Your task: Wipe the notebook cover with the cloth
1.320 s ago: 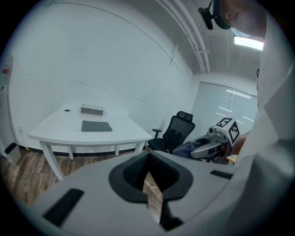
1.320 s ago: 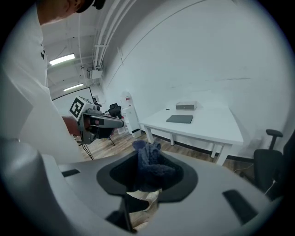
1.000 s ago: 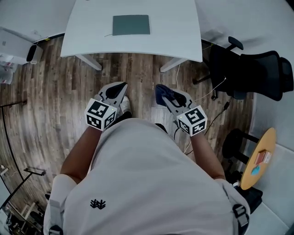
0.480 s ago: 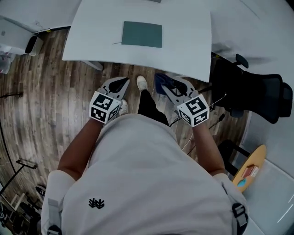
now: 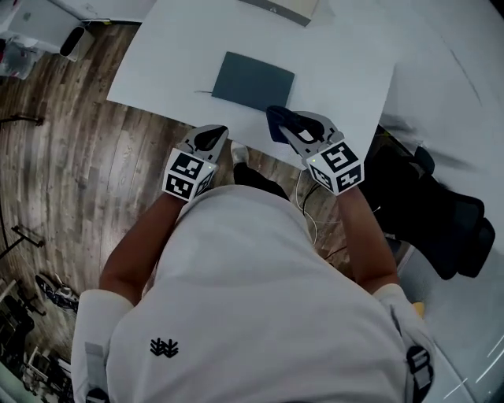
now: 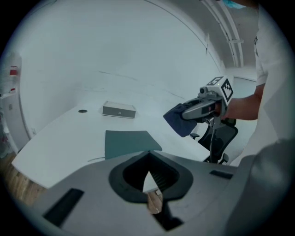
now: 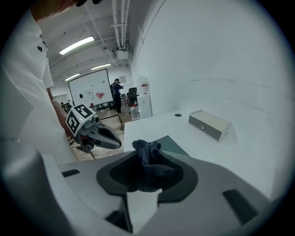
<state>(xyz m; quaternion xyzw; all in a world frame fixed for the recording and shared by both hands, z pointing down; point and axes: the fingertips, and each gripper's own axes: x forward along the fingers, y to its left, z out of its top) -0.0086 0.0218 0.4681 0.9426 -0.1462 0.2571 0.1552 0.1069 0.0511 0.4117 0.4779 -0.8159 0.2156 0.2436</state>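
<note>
Both jaws of your right gripper [image 5: 290, 131] are clamping the blue cloth [image 5: 276, 120] near the notebook [image 5: 253, 81] on the desk [image 5: 173, 55]; your left gripper [image 5: 211, 135] is hanging closed, empty.

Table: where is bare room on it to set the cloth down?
Bare table lies left of the notebook, up to the left edge, and right of it. Tighter: the near edge by the right gripper holding the cloth, and the strip between notebook and grey box.
</note>
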